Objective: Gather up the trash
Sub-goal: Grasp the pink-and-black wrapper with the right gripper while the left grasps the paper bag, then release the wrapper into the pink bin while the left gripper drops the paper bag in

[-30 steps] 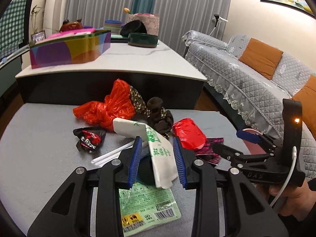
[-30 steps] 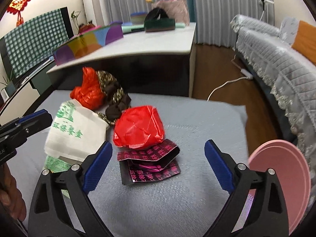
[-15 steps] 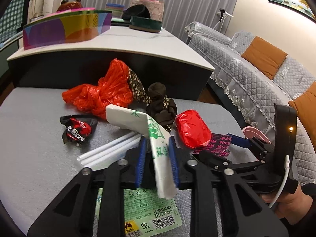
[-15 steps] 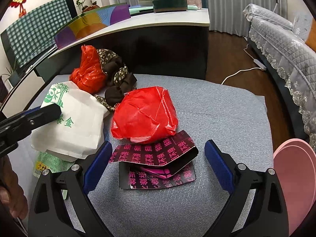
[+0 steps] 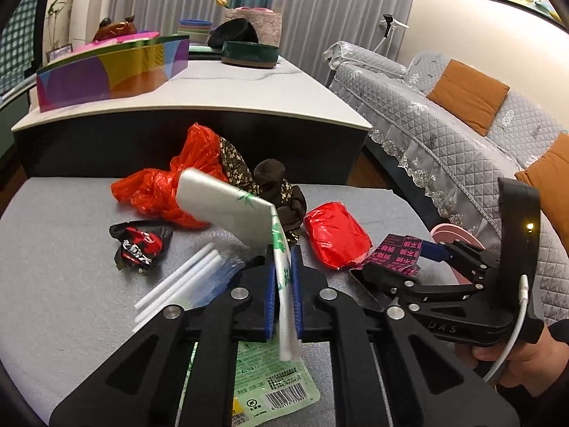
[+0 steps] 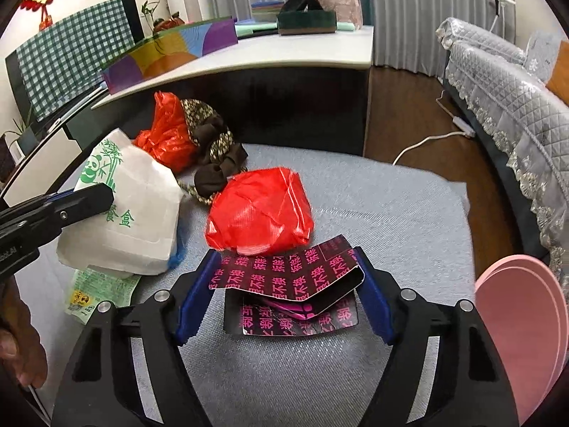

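Observation:
My left gripper point(image 5: 283, 297) is shut on a white paper bag with green print point(image 5: 227, 210); the bag is lifted and tilted, and it also shows in the right wrist view point(image 6: 128, 220). My right gripper point(image 6: 284, 293) is partly closed, its blue pads touching both sides of a black and pink wrapper point(image 6: 288, 277) on the grey cushion point(image 6: 391, 220). The wrapper also shows in the left wrist view point(image 5: 398, 252). A crumpled red wrapper point(image 6: 259, 213) lies just beyond it.
A red plastic bag point(image 5: 167, 185), a brown patterned cloth point(image 5: 277, 192), a black-red snack wrapper point(image 5: 138, 243), white straws point(image 5: 181, 284) and a green packet point(image 5: 270, 377) lie on the cushion. A pink bin point(image 6: 519, 323) stands at right. A dark table point(image 5: 177, 121) stands behind, a sofa point(image 5: 462, 114) at right.
My left gripper shut on the white bag and lifted it. My right gripper moved forward and narrowed around the black and pink wrapper.

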Demonstrator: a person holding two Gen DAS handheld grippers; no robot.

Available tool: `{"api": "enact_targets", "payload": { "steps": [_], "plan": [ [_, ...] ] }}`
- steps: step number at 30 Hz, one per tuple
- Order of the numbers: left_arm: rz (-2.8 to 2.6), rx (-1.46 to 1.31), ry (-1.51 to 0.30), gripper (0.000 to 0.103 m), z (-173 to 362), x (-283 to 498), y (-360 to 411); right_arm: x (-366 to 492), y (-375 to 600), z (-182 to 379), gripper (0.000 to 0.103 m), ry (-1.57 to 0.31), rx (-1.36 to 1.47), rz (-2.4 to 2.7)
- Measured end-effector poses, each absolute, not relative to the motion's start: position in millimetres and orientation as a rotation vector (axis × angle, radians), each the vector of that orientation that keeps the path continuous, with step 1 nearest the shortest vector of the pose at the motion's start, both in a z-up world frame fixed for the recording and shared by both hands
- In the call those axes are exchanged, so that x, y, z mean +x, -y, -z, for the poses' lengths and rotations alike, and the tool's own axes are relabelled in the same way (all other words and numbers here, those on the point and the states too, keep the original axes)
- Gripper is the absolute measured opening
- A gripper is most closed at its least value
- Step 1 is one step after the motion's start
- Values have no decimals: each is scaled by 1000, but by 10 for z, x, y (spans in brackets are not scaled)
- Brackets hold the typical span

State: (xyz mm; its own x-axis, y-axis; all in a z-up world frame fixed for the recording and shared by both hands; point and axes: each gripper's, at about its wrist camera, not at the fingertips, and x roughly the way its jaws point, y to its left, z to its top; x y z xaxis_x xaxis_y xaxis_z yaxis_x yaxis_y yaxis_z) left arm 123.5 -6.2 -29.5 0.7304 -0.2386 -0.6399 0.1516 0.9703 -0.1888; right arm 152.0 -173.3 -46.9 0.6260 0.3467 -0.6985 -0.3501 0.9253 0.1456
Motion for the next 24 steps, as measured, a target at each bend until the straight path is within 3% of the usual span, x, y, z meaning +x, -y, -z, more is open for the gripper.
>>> {"api": "enact_targets", "payload": {
  "steps": [24],
  "plan": [
    [235, -56, -615, 5, -109, 761, 249, 877, 2170, -198, 73, -608, 20, -311]
  ]
}}
